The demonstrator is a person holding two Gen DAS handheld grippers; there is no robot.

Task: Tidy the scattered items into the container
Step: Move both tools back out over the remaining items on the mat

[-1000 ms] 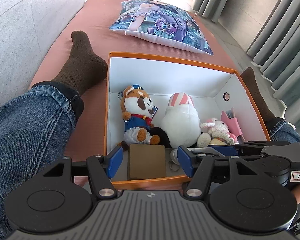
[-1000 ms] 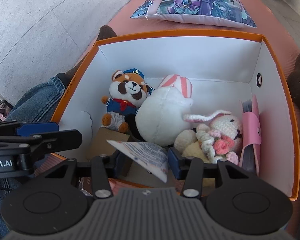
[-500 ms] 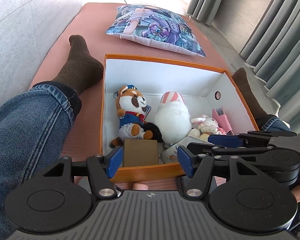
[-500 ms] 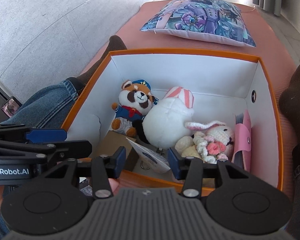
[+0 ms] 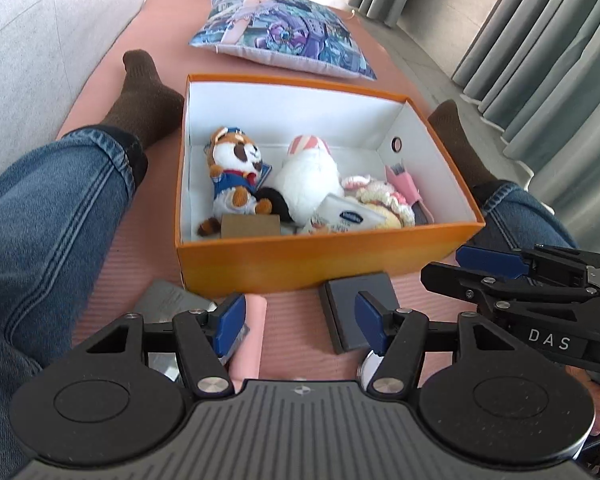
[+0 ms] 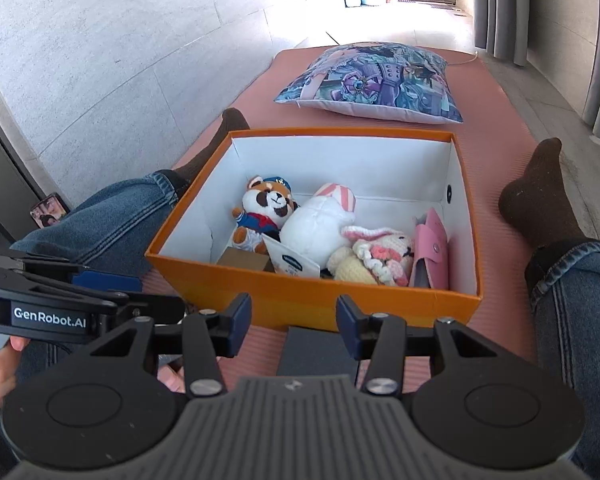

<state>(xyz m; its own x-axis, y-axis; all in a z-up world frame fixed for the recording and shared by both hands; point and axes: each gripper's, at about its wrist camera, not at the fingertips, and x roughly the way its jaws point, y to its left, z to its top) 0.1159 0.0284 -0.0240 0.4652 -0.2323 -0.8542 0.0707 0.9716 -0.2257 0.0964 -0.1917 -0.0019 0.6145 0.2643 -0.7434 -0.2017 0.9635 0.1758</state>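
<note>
The orange box [image 5: 324,256] [image 6: 312,300] sits on the pink mat and holds a red panda plush [image 5: 234,168] [image 6: 266,210], a white plush [image 5: 308,176] [image 6: 316,226], a crocheted bunny [image 6: 374,256], a pink wallet [image 6: 432,248], a brown card box [image 5: 250,225] and a white packet [image 5: 342,216] [image 6: 290,262]. On the mat before the box lie a dark grey case [image 5: 346,312] [image 6: 316,352], a silver pouch [image 5: 168,300] and a pink item [image 5: 250,340]. My left gripper [image 5: 300,318] and right gripper [image 6: 294,326] are open and empty, held back from the box.
A printed cushion [image 5: 284,36] [image 6: 374,82] lies beyond the box. The person's legs in jeans and brown socks [image 5: 144,92] [image 6: 540,196] flank the box. Curtains [image 5: 540,52] hang at right. A phone [image 6: 48,210] lies at left.
Both grippers pulled back and up from the box. The right gripper let go of the white packet, which now lies inside the box. Items on the mat came into view.
</note>
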